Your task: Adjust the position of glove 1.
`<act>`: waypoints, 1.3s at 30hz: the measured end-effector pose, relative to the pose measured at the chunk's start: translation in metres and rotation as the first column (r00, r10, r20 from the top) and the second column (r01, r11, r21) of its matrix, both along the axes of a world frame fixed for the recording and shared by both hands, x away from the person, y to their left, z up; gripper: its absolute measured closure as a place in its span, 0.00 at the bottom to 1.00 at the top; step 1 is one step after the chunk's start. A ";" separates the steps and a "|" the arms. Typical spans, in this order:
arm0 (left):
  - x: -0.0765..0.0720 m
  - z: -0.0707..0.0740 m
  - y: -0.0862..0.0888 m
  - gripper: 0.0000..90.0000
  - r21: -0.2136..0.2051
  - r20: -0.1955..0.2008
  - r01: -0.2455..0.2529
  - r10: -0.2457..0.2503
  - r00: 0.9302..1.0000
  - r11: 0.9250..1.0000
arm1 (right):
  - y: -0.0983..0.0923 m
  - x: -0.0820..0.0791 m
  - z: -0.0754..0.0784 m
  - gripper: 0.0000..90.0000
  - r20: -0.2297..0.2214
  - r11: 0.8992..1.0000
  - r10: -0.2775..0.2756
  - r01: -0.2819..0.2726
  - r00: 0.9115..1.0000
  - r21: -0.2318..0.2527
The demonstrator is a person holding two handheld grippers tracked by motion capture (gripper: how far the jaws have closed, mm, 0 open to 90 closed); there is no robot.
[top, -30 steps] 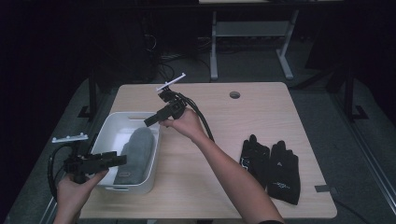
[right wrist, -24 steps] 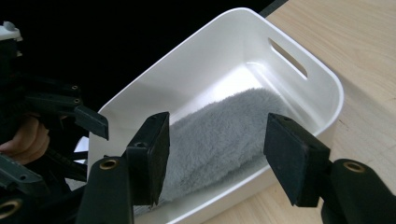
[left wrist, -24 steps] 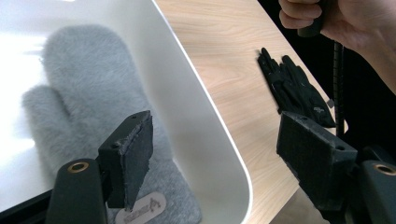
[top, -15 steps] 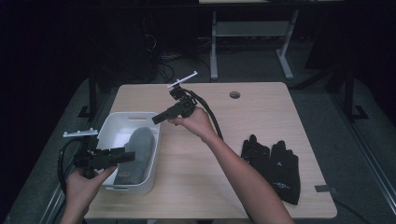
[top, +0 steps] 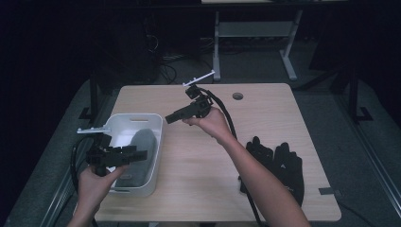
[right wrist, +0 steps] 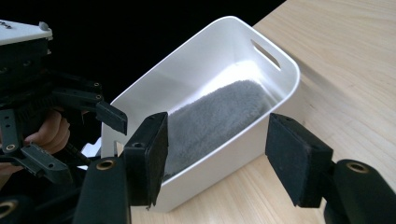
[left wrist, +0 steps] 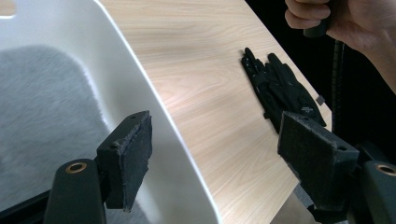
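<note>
High view: white bin point(top: 135, 124) sits at the left edge of the desk point(top: 198, 189), long side running away from the person. A grey fuzzy cloth point(top: 139, 146) lies flat along its floor; a slot handle shows in the far end wall.

Left gripper point(top: 137, 154) hangs over the near half of the bin, held level in the left hand point(top: 97, 182), pointing toward the middle of the desk. Its jaws stand wide with nothing between them. Left gripper view has one pad over the cloth point(left wrist: 42, 107) inside the bin point(left wrist: 154, 121) and the other out over bare desk point(left wrist: 205, 74), so the bin's side wall runs between the two pads without touching either.

Right gripper point(top: 169, 118) is held above the desk just beyond the bin's far right corner, in the right hand point(top: 210, 124), aimed at the bin. Jaws are wide apart and empty. Right gripper view looks down into the bin point(right wrist: 280, 74) with the cloth point(right wrist: 219, 112) lying along its bottom, and the left gripper point(right wrist: 112, 119) at the near end.

Black gloves point(top: 279, 163), a pair, lie on the right part of the desk, well apart from the bin, beside the person's right forearm.
</note>
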State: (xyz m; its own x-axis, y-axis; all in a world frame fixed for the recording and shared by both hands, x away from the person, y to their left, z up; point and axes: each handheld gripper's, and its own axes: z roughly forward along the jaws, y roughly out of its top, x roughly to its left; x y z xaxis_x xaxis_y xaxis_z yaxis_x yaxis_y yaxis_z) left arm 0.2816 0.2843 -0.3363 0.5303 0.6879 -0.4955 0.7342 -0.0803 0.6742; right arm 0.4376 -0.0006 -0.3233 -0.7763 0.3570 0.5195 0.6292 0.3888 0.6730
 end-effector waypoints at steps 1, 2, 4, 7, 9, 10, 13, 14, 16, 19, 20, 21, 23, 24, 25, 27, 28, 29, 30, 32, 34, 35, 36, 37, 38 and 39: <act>0.001 0.000 -0.002 0.29 0.002 0.001 0.005 -0.005 1.000 1.000 | -0.003 -0.001 0.001 0.43 -0.003 1.000 -0.006 0.006 1.000 0.000; 0.001 0.001 -0.005 0.29 -0.005 -0.001 0.004 -0.004 1.000 1.000 | -0.007 -0.002 0.001 0.43 0.001 1.000 -0.005 0.005 1.000 0.001; 0.003 0.002 -0.009 0.29 0.004 0.002 0.023 -0.023 1.000 1.000 | -0.013 -0.003 0.003 0.43 0.003 1.000 -0.008 0.008 1.000 0.001; 0.005 0.004 -0.017 0.29 0.004 0.005 0.034 -0.034 0.999 0.999 | -0.023 -0.005 0.005 0.43 0.005 1.000 -0.013 0.013 1.000 0.002; 0.006 0.005 -0.022 0.29 0.003 0.006 0.037 -0.037 0.999 0.999 | -0.029 -0.006 0.007 0.43 0.007 1.000 -0.019 0.019 1.000 0.009; 0.007 0.005 -0.024 0.29 0.007 0.004 0.046 -0.046 0.999 0.999 | -0.032 -0.007 0.007 0.43 0.005 1.000 -0.024 0.024 1.000 0.014; 0.009 0.006 -0.030 0.29 0.004 0.008 0.057 -0.057 0.998 0.998 | -0.041 -0.008 0.008 0.43 0.012 0.999 -0.032 0.032 0.999 0.014; 0.009 0.006 -0.033 0.29 0.000 0.009 0.057 -0.057 0.998 0.998 | -0.044 -0.008 0.008 0.42 0.014 0.999 -0.034 0.034 0.999 0.008; 0.010 0.007 -0.037 0.29 0.005 0.008 0.065 -0.065 0.998 0.998 | -0.051 -0.009 0.009 0.42 0.017 0.999 -0.043 0.043 0.999 0.014; 0.012 0.008 -0.042 0.29 0.002 0.009 0.077 -0.077 0.997 0.997 | -0.060 -0.011 0.009 0.42 0.016 0.998 -0.055 0.055 0.998 0.011; 0.012 0.008 -0.044 0.29 0.000 0.010 0.078 -0.078 0.997 0.997 | -0.064 -0.011 0.008 0.42 0.018 0.998 -0.057 0.057 0.998 0.010; 0.013 0.008 -0.046 0.29 0.001 0.011 0.079 -0.079 0.997 0.997 | -0.067 -0.012 0.008 0.42 0.017 0.998 -0.063 0.063 0.998 0.011; 0.014 0.009 -0.050 0.29 0.007 0.010 0.090 -0.090 0.996 0.996 | -0.073 -0.013 0.008 0.41 0.015 0.998 -0.068 0.068 0.998 0.010; 0.014 0.009 -0.052 0.29 0.005 0.010 0.092 -0.092 0.996 0.996 | -0.076 -0.013 0.009 0.41 0.016 0.997 -0.071 0.071 0.997 0.007; 0.015 0.010 -0.054 0.29 0.007 0.011 0.095 -0.095 0.995 0.995 | -0.079 -0.014 0.009 0.41 0.017 0.997 -0.074 0.074 0.997 0.010; 0.016 0.010 -0.058 0.29 0.005 0.012 0.100 -0.100 0.995 0.995 | -0.084 -0.015 0.011 0.41 0.021 0.997 -0.080 0.080 0.997 0.010; 0.016 0.010 -0.060 0.29 0.004 0.013 0.104 -0.104 0.995 0.995 | -0.087 -0.016 0.011 0.41 0.024 0.996 -0.083 0.083 0.996 0.011; 0.016 0.010 -0.062 0.29 0.001 0.014 0.102 -0.102 0.995 0.995 | -0.090 -0.017 0.011 0.41 0.025 0.997 -0.083 0.083 0.996 0.007; 0.017 0.010 -0.064 0.29 0.005 0.014 0.108 -0.108 0.994 0.994 | -0.092 -0.018 0.012 0.41 0.027 0.996 -0.085 0.085 0.996 0.004; 0.017 0.009 -0.067 0.29 0.010 0.012 0.117 -0.118 0.993 0.993 | -0.098 -0.019 0.012 0.41 0.026 0.996 -0.094 0.094 0.995 0.002; 0.018 0.009 -0.070 0.29 0.003 0.008 0.119 -0.119 0.993 0.993 | -0.103 -0.020 0.011 0.41 0.027 0.995 -0.100 0.099 0.995 0.008; 0.018 0.009 -0.071 0.29 0.004 0.007 0.119 -0.119 0.993 0.993 | -0.105 -0.021 0.011 0.41 0.027 0.995 -0.099 0.099 0.995 0.002; 0.019 0.009 -0.073 0.29 0.003 0.008 0.121 -0.121 0.993 0.993 | -0.107 -0.021 0.011 0.41 0.029 0.995 -0.102 0.102 0.994 0.003; 0.019 0.009 -0.074 0.29 0.009 0.007 0.128 -0.128 0.992 0.992 | -0.109 -0.022 0.010 0.41 0.024 0.994 -0.105 0.105 0.994 0.003; 0.019 0.009 -0.075 0.29 0.009 0.008 0.128 -0.128 0.992 0.992 | -0.111 -0.023 0.010 0.41 0.024 0.994 -0.108 0.108 0.994 0.004; 0.019 0.009 -0.076 0.29 0.010 0.009 0.131 -0.131 0.991 0.991 | -0.113 -0.023 0.009 0.41 0.022 0.994 -0.110 0.110 0.994 0.004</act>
